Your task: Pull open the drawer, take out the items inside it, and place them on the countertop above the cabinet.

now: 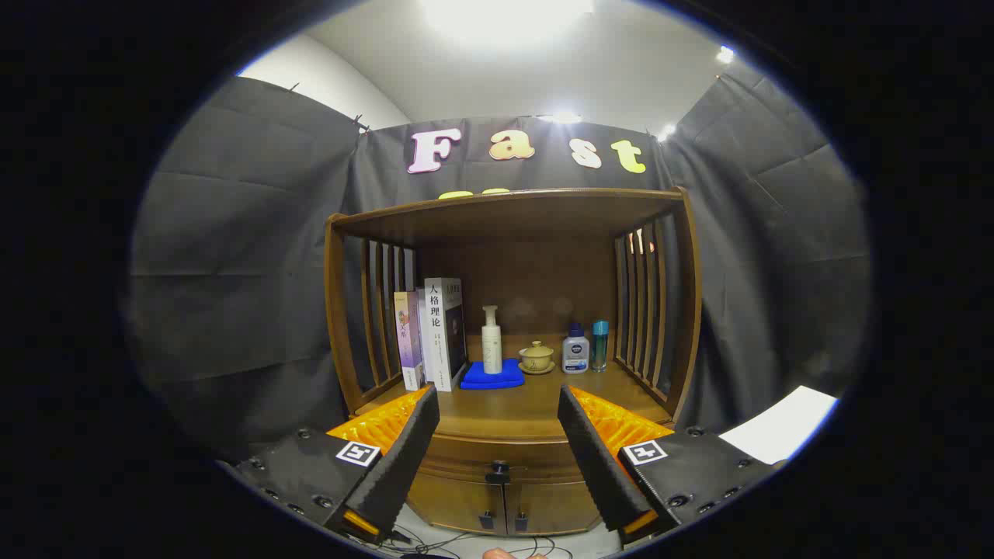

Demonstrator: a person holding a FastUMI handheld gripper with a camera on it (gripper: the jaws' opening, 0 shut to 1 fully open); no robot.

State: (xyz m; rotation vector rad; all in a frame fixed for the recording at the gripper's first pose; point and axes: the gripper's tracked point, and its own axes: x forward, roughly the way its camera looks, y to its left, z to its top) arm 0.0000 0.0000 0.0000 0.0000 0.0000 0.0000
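Note:
A wooden cabinet stands ahead of me, with an open shelf above a countertop. Below the countertop's front edge is the drawer, which looks closed, with a dark knob between my fingers and a little beyond them. My gripper is open, its two fingers spread wide, with nothing between them. It is held back from the cabinet front, not touching it. The drawer's inside is hidden.
On the countertop stand several books at the left, a white pump bottle on a blue folded cloth, a small lidded cup, a white-and-blue bottle and a teal bottle. Two lower doors sit under the drawer. Cables lie on the floor.

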